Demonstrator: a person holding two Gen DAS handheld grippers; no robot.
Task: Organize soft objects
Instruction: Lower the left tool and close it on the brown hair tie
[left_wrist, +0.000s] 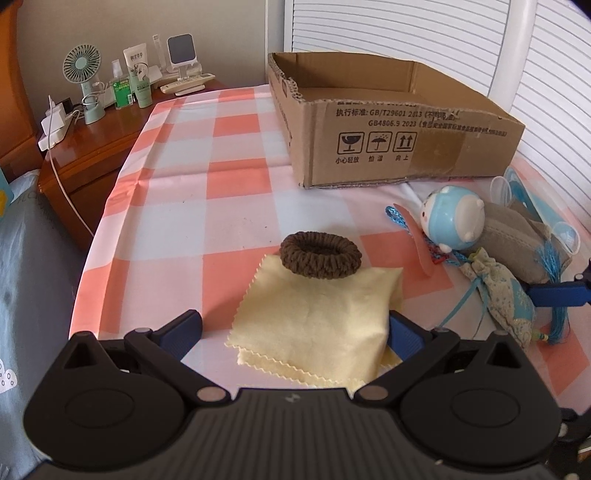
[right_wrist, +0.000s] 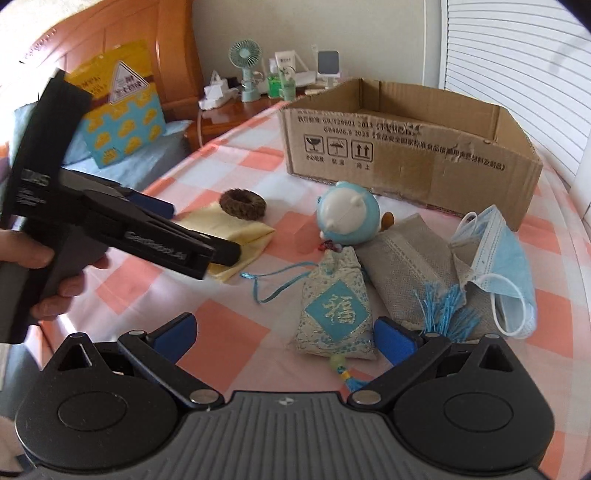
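Both tools wide: left tool (left_wrist: 293, 332) straddling yellow cloth (left_wrist: 314, 317), right tool (right_wrist: 284, 338) over sachet (right_wrist: 334, 314). Risk: hair tie (left_wrist: 320, 259) sliding off if cloth lifts.

Yellow cloth (left_wrist: 317, 317), brown scrunchie (left_wrist: 320, 260)

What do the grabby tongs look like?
Both tongs, left and right, are black plastic with two blue fingers each. Round silver pins join the hinged arms to a ribbed grey base carrying a small logo. The left one's side shows pale lettering. No cables or sleeves are visible.
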